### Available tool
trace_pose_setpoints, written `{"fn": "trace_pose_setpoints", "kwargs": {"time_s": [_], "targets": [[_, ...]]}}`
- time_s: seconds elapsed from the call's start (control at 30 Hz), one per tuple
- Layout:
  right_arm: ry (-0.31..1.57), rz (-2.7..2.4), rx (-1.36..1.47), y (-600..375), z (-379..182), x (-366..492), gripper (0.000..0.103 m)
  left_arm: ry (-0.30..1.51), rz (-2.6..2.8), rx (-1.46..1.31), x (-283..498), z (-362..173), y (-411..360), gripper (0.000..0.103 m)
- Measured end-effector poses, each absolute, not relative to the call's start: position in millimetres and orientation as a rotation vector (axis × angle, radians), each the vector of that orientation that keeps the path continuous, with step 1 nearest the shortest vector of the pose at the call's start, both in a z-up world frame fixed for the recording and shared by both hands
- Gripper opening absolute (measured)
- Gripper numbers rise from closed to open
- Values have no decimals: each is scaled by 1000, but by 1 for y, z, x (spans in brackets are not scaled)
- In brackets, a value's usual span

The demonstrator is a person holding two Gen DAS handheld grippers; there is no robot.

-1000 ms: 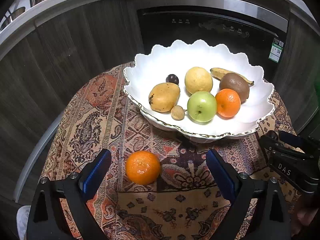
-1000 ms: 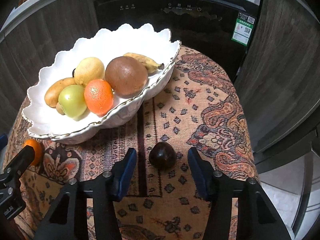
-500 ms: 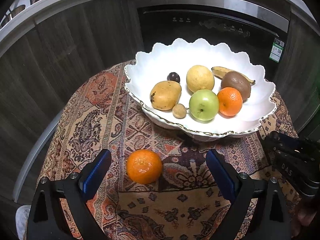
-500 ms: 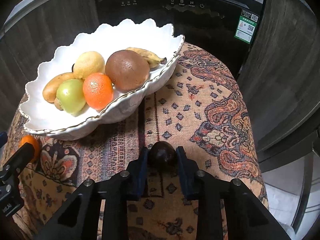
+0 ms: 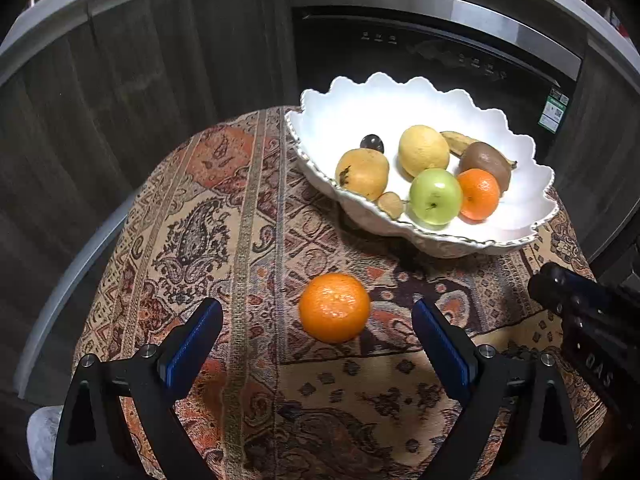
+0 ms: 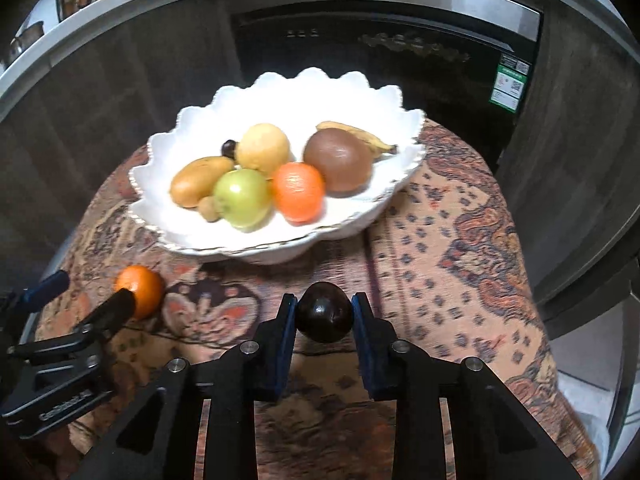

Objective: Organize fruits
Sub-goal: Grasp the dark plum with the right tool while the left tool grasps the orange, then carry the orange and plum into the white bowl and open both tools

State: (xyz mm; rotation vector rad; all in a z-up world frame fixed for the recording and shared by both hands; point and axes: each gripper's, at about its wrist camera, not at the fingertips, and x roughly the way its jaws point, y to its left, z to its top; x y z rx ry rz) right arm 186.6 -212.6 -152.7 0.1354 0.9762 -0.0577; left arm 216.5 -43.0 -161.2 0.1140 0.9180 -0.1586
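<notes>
A woven paisley cloth (image 5: 248, 208) covers the rounded worktop, giving loose fruit a grippy bed. Far right on it sits the scalloped white bowl (image 6: 280, 108), glossy and deep, evidently the collecting place, already holding several fruits. Near left, a dimpled orange (image 5: 334, 307) waits between the released left tongs (image 5: 316, 344). The right tongs (image 6: 324, 320) are clenched on a smooth dark plum (image 6: 324, 312), near the bowl's front.

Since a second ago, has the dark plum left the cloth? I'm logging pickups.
Yes. The dark plum, clamped in the right gripper, now sits closer to the white bowl than before.
</notes>
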Motion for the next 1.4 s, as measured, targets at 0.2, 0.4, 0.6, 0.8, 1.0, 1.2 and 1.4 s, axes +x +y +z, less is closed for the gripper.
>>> {"fn": "trace_pose_setpoints", "kwargs": {"time_s": [0.2, 0.4, 0.6, 0.8, 1.0, 1.2, 1.4], "targets": [[986, -42, 124, -202, -155, 184, 29, 923, -182, 135, 224, -171, -45, 96], [1001, -48, 132, -204, -160, 186, 29, 916, -193, 149, 230, -178, -52, 84], [1014, -48, 132, -204, -164, 186, 29, 937, -207, 158, 233, -192, -57, 65], [1024, -47, 129, -202, -168, 186, 29, 949, -226, 145, 234, -197, -57, 46], [1020, -47, 136, -203, -165, 185, 29, 948, -234, 137, 228, -190, -54, 45], [1001, -43, 142, -204, -155, 179, 29, 925, -232, 129, 220, -173, -50, 45], [966, -32, 147, -203, -139, 170, 29, 895, -243, 128, 213, -152, -50, 45]]}}
